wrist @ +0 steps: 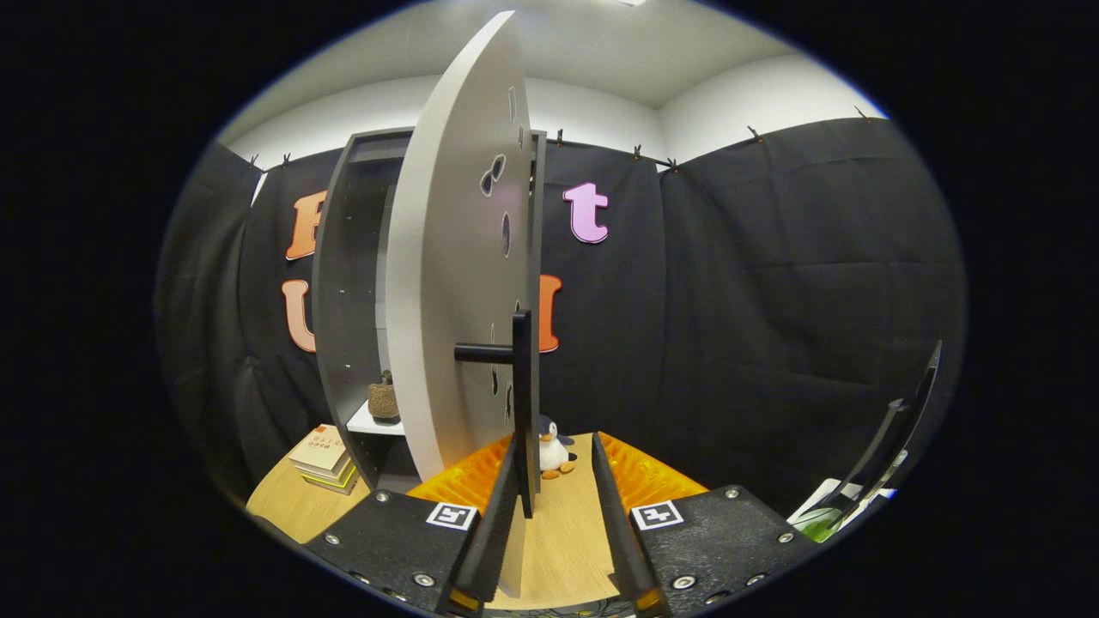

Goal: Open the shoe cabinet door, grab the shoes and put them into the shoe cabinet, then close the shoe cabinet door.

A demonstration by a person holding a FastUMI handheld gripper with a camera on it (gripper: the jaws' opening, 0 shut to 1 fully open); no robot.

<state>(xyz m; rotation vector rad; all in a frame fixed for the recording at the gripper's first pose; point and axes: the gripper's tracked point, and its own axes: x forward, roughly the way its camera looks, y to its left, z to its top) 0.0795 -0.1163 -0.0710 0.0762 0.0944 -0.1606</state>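
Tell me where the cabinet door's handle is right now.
In the gripper view the black handle stands upright on the open door's edge, between the spread fingers, beside the left finger.

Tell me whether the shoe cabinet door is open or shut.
Open. The door stands swung out edge-on from the cabinet, baring its shelves. Its black handle sits between the open claw's fingers.

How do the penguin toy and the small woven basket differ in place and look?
The penguin toy stands on the wooden table, just beyond the open tool; the woven basket sits on a white shelf inside the cabinet. The penguin is black and white with orange feet; the basket is brown. The penguin lies behind the open door, near its handle; the basket lies on the door's other side. Both are small and upright.
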